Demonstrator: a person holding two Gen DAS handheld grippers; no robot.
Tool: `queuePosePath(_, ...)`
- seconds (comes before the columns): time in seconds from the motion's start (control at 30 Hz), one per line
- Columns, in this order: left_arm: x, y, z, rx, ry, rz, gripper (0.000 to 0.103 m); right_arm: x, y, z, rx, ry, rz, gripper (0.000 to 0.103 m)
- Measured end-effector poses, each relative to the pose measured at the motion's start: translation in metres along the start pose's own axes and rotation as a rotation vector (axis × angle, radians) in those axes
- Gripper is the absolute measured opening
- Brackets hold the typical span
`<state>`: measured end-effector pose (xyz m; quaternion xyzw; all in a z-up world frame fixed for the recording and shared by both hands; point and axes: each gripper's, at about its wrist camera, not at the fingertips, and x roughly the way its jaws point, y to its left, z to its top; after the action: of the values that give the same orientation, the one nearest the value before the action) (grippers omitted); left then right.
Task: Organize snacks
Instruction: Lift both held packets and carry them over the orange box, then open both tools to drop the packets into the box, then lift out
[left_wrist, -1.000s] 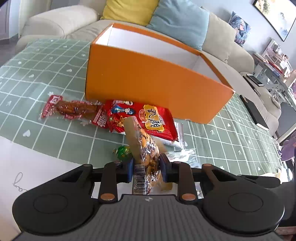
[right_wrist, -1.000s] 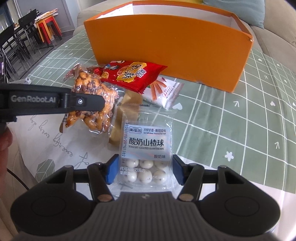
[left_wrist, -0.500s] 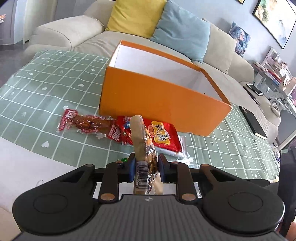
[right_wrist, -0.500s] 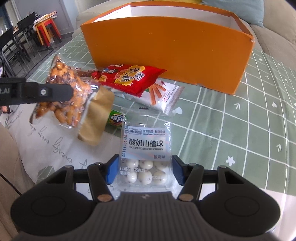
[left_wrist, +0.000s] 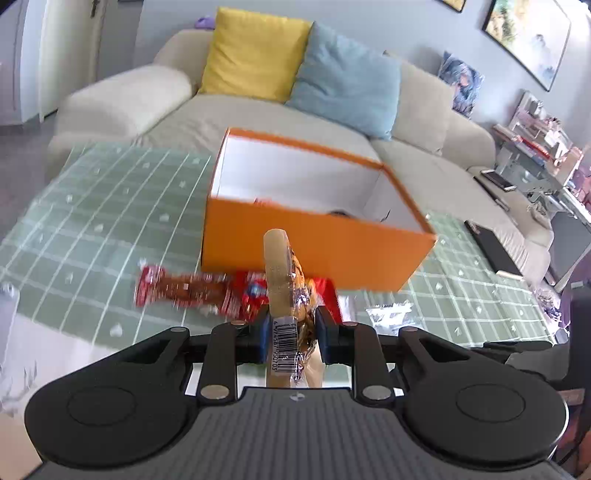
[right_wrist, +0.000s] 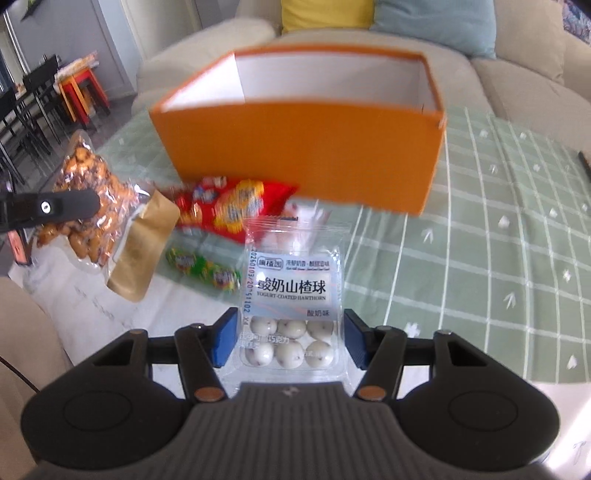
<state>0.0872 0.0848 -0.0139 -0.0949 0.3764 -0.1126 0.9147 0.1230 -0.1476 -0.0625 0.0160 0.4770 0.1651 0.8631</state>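
1. The left tool (left_wrist: 291, 338) is narrowed onto a clear plastic bag of golden-brown nuts with a tan paper backing (left_wrist: 286, 295), pinching it edge-on so the bag stands upright between the blue pads, clear of the worktop.
2. The right tool (right_wrist: 290, 341) holds a clear packet of white yogurt-coated hawthorn balls with a pale printed label (right_wrist: 293, 291), its blue pads against the packet's two sides.
3. The open orange cardboard box with a white inside (left_wrist: 314, 236) stands on the green grid-patterned cloth of the worktop (left_wrist: 103, 206), beyond both held snacks.
4. In front of the box lie a red crinkly snack packet (right_wrist: 236, 206) and, nearer the right tool, a small green wrapped sweet (right_wrist: 201, 271).
5. A beige sofa (left_wrist: 159, 103) with a yellow cushion (left_wrist: 255, 51) sits behind the worktop.
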Motion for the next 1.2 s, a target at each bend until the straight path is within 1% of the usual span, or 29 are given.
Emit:
queuePosePath(0.23,0.001,-0.013,0.04,0.064,-0.074,-0.019,0.027,-0.031,-0.007,0.041,-0.007,-0.107,0.011,0.057)
queuePosePath(0.33,0.004,-0.019,0.063,0.074,-0.117,-0.047,0.027,-0.038,-0.014,0.066,0.01,-0.135,0.028,0.057)
queuePosePath(0.47,0.018,-0.029,0.094,0.1,-0.168,-0.057,0.027,-0.041,-0.021,0.104,-0.012,-0.174,0.022,0.057)
queuePosePath(0.57,0.035,-0.036,0.111,0.1,-0.181,-0.079,0.027,-0.032,-0.027,0.132,-0.02,-0.178,0.015,0.058)
queuePosePath(0.63,0.051,-0.041,0.122,0.1,-0.17,-0.082,0.027,-0.021,-0.035,0.151,-0.003,-0.152,0.023,0.058)
queuePosePath(0.73,0.078,-0.043,0.13,0.091,-0.127,-0.08,0.027,0.002,-0.048,0.175,0.03,-0.084,0.045,0.058)
queuePosePath(0.8,0.099,-0.041,0.132,0.084,-0.086,-0.072,0.027,0.02,-0.056,0.186,0.05,-0.03,0.062,0.058)
queuePosePath(0.87,0.119,-0.034,0.131,0.051,-0.043,-0.078,0.027,0.037,-0.06,0.194,0.049,0.014,0.058,0.058)
queuePosePath(1.0,0.152,-0.023,0.129,-0.016,0.039,-0.066,0.027,0.07,-0.068,0.205,0.055,0.088,0.04,0.058)
queuePosePath(1.1,0.167,-0.014,0.126,-0.06,0.087,-0.085,0.027,0.092,-0.067,0.208,0.029,0.143,0.024,0.058)
queuePosePath(1.2,0.177,-0.009,0.122,-0.082,0.124,-0.063,0.027,0.11,-0.064,0.207,0.003,0.193,0.015,0.058)
